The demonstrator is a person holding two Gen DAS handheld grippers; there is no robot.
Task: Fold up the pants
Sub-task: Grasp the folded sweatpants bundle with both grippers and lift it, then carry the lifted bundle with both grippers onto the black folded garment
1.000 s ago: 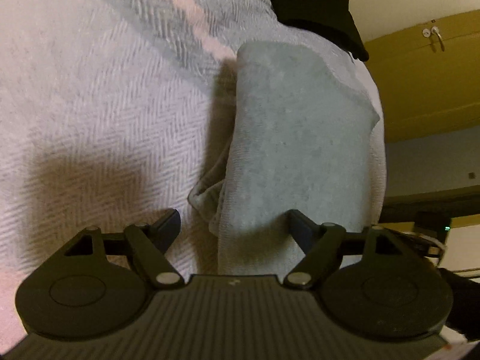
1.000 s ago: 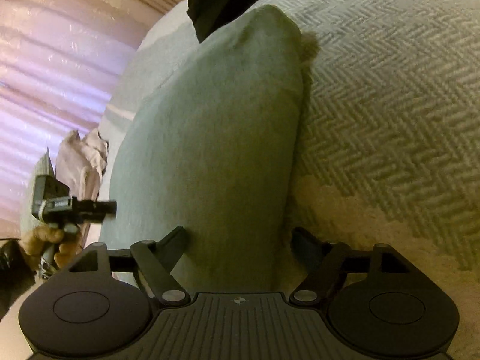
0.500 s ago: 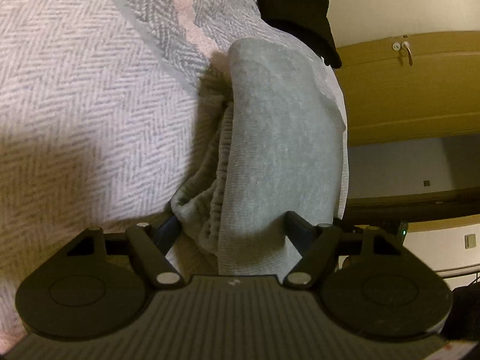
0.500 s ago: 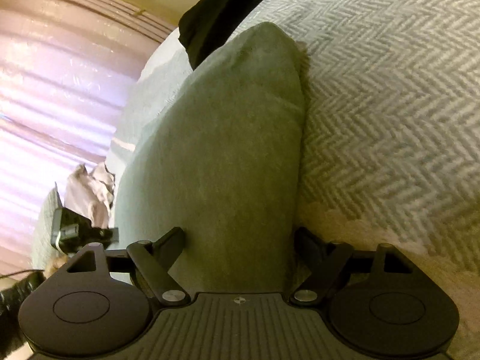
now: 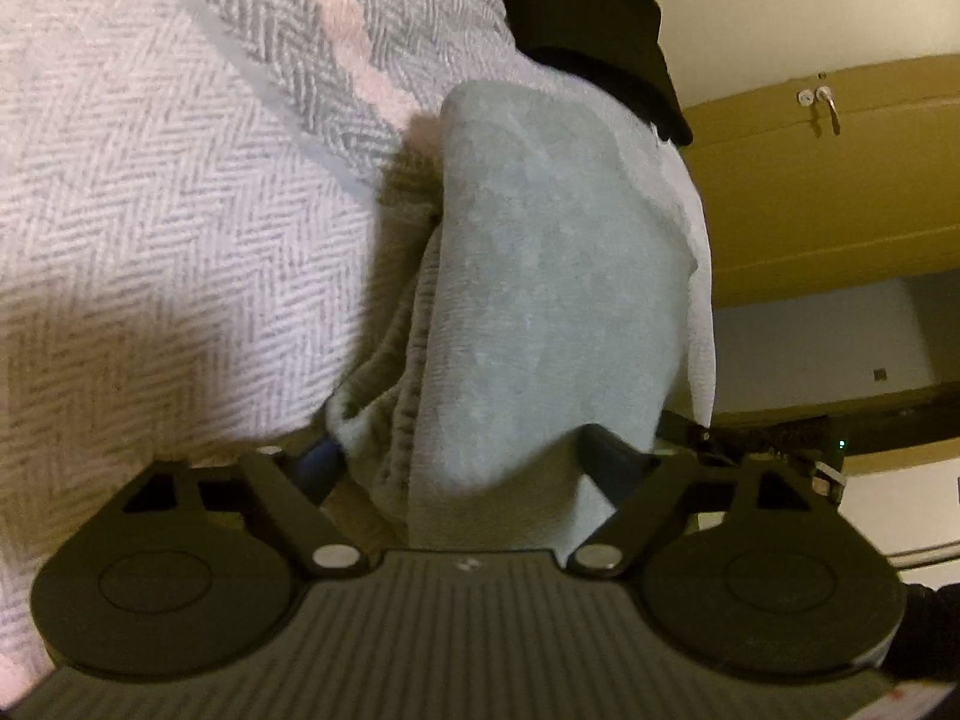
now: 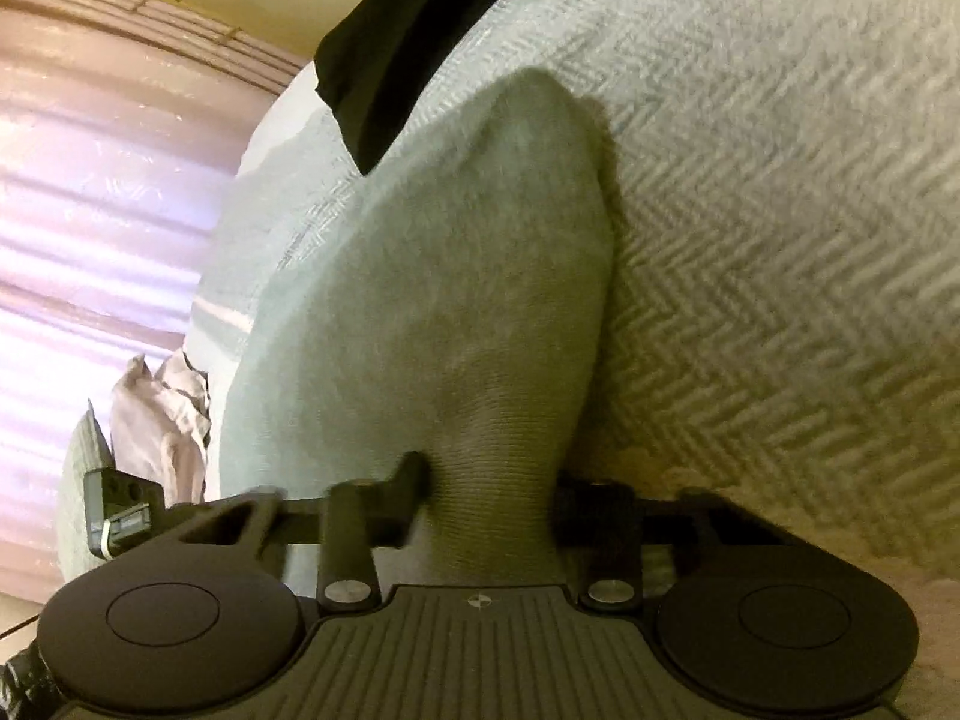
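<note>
The right claw [image 6: 489,495] has just been closing and now pinches the near end of the grey pants [image 6: 456,276]. The left claw [image 5: 462,459] brackets the other near corner, ribbed waistband included; whether its pads press is unclear. The pants lie as a narrow folded strip on the herringbone bedspread [image 5: 150,192], near its edge. Lengthwise folding appears complete; a crosswise fold likely remains.

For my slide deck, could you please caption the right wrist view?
Right tool pinching the near end of folded grey pants on a herringbone blanket, its jaws having just closed.
</note>
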